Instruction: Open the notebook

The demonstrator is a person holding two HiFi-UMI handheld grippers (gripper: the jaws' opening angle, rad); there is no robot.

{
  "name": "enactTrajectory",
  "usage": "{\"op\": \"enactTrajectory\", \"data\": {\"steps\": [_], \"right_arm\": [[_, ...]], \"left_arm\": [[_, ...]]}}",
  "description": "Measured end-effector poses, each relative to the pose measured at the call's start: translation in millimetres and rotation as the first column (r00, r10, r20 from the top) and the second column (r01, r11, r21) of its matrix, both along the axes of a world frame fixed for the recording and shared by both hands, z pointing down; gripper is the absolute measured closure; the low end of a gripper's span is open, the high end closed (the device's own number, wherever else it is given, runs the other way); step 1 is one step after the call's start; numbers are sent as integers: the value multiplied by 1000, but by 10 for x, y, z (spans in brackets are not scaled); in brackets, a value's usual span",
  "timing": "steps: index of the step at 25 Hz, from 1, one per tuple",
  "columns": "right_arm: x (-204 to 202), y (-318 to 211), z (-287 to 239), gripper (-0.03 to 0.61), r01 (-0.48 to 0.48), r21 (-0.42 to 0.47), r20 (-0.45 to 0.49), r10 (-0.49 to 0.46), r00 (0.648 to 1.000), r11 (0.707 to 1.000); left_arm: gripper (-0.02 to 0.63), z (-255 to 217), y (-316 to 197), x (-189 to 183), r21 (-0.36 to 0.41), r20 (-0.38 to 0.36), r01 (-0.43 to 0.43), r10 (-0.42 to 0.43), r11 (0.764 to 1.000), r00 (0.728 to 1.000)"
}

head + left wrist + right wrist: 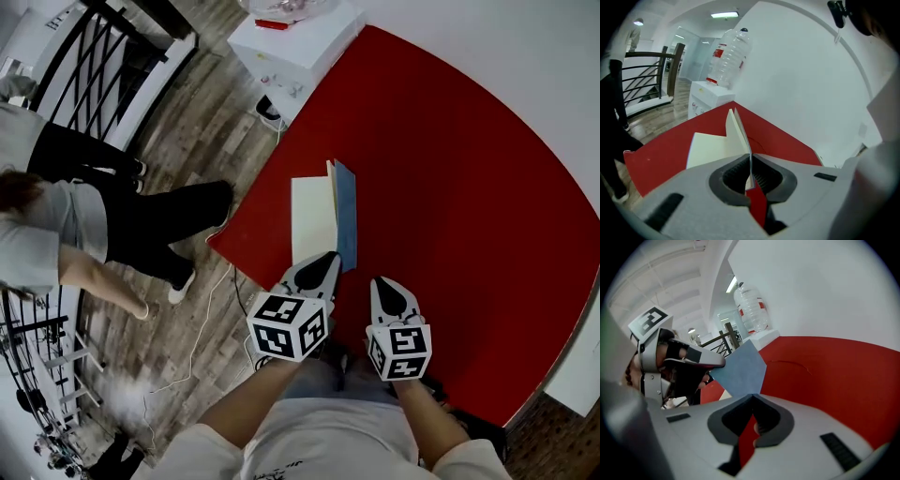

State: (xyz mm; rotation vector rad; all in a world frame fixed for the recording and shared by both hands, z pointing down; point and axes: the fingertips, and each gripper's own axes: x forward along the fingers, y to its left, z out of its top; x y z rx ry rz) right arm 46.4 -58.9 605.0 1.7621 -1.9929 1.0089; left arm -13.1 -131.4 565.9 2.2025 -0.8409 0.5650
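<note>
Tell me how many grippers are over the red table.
2. The left gripper is shut on the notebook cover, holding it upright. The right gripper hovers just right of it, jaws shut on nothing.

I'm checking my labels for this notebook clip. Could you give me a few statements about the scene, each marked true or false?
1. The left gripper pinches the notebook's blue cover. True.
2. The notebook lies fully closed. False: the cover stands raised and a cream page shows.
3. The right gripper holds a page. False: its jaws are together with nothing between them.
4. The notebook lies on a red surface. True.
5. A water bottle stands on a white stand beyond the red surface. True.
</note>
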Motion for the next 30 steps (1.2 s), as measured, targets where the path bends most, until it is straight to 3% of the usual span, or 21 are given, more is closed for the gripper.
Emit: {"op": "enactTrajectory", "data": {"steps": [7,16,21,30], "right_arm": [[305,166,2,572,-88,-1,-4,88,996,996],[816,408,61,572,-226,-18,-9,225,974,974],[984,540,81,572,-262,-26,-8,262,965,965],[1229,741,129,572,-313,-42,-9,313,950,949]], "left_arm": [[590,-39,151,473,-8,-25,-76,76,997,997],[588,156,333,1052,-30,5,-187,188,982,982],[584,439,535,1282,-47,75,-255,258,966,963],[583,922,706,1509,-51,200,-309,313,950,929]]}}
